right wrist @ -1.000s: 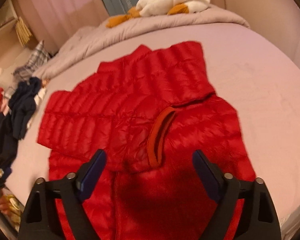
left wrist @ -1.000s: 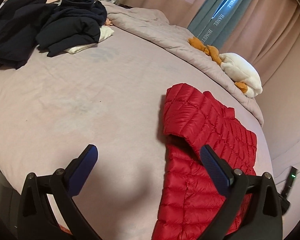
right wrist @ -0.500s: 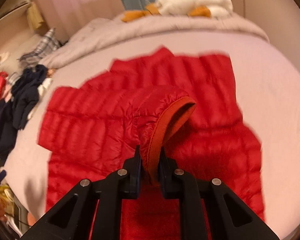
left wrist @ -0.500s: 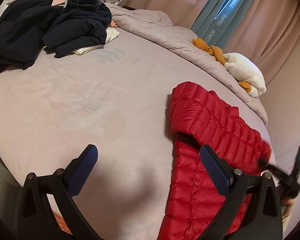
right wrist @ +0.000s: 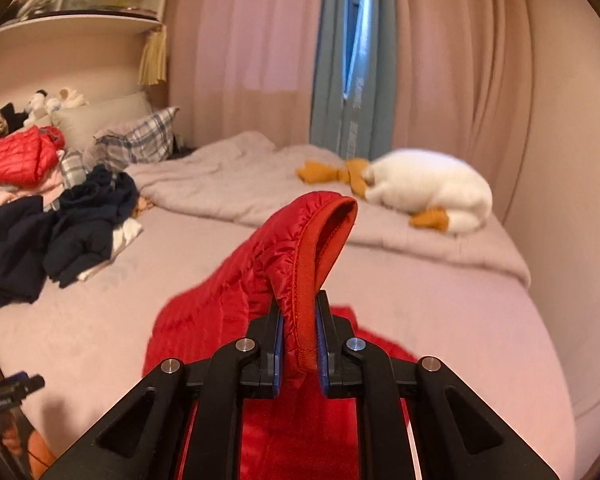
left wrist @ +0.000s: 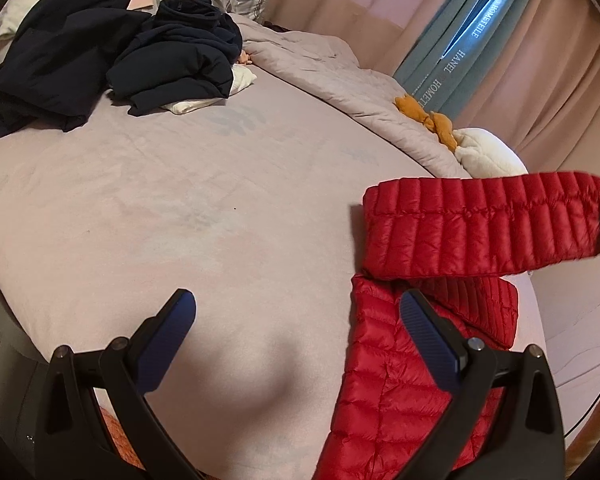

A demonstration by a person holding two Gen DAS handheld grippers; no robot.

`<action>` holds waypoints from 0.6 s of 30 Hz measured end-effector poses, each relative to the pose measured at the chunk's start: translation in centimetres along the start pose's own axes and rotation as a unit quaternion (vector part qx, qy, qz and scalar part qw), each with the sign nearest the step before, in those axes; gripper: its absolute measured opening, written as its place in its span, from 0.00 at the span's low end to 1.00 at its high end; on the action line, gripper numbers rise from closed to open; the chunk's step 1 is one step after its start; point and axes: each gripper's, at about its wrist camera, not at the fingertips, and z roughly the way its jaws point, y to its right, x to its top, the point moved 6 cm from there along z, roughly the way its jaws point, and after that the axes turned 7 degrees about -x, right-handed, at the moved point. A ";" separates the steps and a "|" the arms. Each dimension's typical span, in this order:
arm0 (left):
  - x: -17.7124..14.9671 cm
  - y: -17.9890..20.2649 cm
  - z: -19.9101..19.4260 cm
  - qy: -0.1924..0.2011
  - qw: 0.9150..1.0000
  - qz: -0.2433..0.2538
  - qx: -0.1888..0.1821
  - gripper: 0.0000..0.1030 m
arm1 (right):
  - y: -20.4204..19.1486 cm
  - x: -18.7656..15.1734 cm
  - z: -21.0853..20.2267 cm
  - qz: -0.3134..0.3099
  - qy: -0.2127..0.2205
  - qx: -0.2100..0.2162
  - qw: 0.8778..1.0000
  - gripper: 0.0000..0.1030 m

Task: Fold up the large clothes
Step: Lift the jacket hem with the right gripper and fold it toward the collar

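A red quilted puffer jacket (left wrist: 396, 392) lies on the pinkish bed sheet (left wrist: 220, 208) at the near right. Its sleeve (left wrist: 480, 228) is lifted off the bed and stretched out to the right. My right gripper (right wrist: 298, 336) is shut on the sleeve cuff (right wrist: 312, 248) and holds it up above the bed. My left gripper (left wrist: 296, 336) is open and empty, low over the sheet beside the jacket's left edge; its right finger (left wrist: 428, 340) is over the jacket's body.
A pile of dark navy clothes (left wrist: 112, 52) lies at the far left, with another red garment (right wrist: 16, 156) and plaid pillows (right wrist: 136, 140) behind. A grey duvet (left wrist: 340, 84) and a white plush duck (right wrist: 424, 188) lie along the far side by the curtains.
My right gripper closed on the sleeve cuff, then lifted it and pulled the sleeve up and out to the right. My left gripper stayed open in roughly the same place.
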 end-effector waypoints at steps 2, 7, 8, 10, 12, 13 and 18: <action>-0.1 0.1 0.1 -0.003 1.000 0.002 -0.001 0.99 | 0.1 1.3 -0.1 -0.005 0.011 -0.008 1.000 0.13; 0.0 0.4 0.6 -0.006 1.000 0.001 -0.007 0.99 | 0.8 2.6 1.1 -0.004 0.021 -0.020 1.000 0.13; 0.0 0.5 0.7 -0.007 1.000 0.001 -0.009 0.99 | 0.9 2.7 1.3 -0.004 0.020 -0.025 0.999 0.13; 0.1 0.7 0.8 -0.008 1.000 0.003 -0.011 0.99 | 1.3 2.7 1.8 -0.006 0.016 -0.034 0.999 0.13; 0.2 1.0 1.2 -0.012 1.000 0.006 -0.013 0.99 | 1.7 2.5 2.5 -0.008 0.010 -0.045 0.999 0.13; 0.3 1.2 1.3 -0.013 1.000 0.007 -0.014 0.99 | 2.0 2.3 3.0 -0.007 0.006 -0.053 0.999 0.13; 0.6 2.2 2.1 -0.018 1.000 0.017 -0.018 0.99 | 3.4 1.5 4.6 0.004 -0.017 -0.070 0.997 0.13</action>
